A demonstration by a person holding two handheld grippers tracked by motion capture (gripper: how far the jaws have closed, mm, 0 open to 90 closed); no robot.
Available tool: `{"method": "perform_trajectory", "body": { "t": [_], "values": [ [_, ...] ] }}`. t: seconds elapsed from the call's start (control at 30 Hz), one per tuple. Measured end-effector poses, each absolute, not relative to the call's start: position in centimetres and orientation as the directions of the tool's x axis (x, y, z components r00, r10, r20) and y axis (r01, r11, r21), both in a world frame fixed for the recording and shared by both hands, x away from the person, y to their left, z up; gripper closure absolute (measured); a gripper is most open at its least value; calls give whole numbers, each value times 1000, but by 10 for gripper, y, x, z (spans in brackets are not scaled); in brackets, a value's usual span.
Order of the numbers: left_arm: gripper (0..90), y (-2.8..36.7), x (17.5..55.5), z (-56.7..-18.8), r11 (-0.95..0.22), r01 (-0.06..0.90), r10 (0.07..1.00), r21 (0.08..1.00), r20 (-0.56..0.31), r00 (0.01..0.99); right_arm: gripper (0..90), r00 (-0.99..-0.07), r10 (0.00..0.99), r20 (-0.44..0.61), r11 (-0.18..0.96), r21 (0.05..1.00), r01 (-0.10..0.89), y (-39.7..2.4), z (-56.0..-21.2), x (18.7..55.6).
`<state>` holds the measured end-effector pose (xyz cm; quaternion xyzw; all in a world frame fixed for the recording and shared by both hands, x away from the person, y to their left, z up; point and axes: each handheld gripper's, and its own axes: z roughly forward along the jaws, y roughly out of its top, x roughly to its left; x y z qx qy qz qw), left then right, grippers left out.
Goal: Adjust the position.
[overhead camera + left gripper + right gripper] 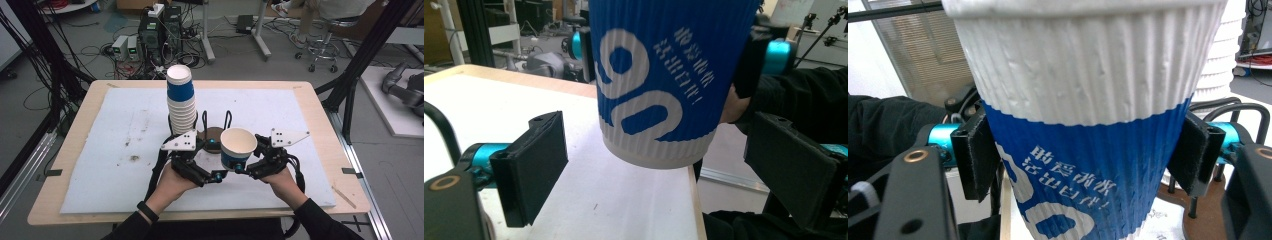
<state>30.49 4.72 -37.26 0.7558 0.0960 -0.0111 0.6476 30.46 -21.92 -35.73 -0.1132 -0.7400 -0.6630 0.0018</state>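
blue-and-white paper cup held over the table by one of two grippers

ribbed paper, white above and blue below with white print, forms the single cup (238, 148) pinched by the right gripper (239, 169). in the right gripper view its two black jaws press on opposite sides of the cup's (1088, 150) blue band, one pad at each side, and the cup stands upright with its open mouth up. in the high view the cup is held above the white mat (125, 145) near the person's edge of the table (75, 125), just right of the wire holder (216, 131).

the left gripper (216, 161) lies just left of the cup, its jaws spread wide. in the left gripper view the two pads stand well apart, one at each side of the picture, and the cup's (659, 90) base hangs between and beyond them, touching neither pad.

counted items: two grippers, one in each hand; two grey three-cornered plates, one on each gripper; one loose cup; one tall stack of cups (180, 102) of the same kind, standing upright behind the left gripper and leaning slightly. the number of cups in the stack cannot be told, since the rims crowd too closely. one wire holder with two upright loops on a round brown base sits between the stack and the held cup. one white mat covers most of the wooden table.
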Motion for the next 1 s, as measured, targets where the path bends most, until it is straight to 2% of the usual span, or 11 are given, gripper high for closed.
{"method": "perform_trajectory", "body": {
  "t": [0.37, 0.7, 0.87, 1.0],
  "values": [
    [130, 37, 304, -377, -151, 160, 136, 975, -140, 981, 260, -974, 143, 175, 85, 978, 188, -209, -361, 301],
    [295, 35, 301, -377, -158, 139, 114, 978, -121, 986, 261, -973, 145, 179, 91, 977, 193, -205, -363, 300],
    [302, 35, 301, -377, -169, 131, 109, 977, -114, 988, 253, -975, 151, 164, 101, 978, 180, -205, -363, 299],
    [301, 36, 301, -378, -180, 130, 108, 975, -112, 988, 202, -977, 155, 150, 109, 980, 168, -205, -361, 298]
  ]
}}
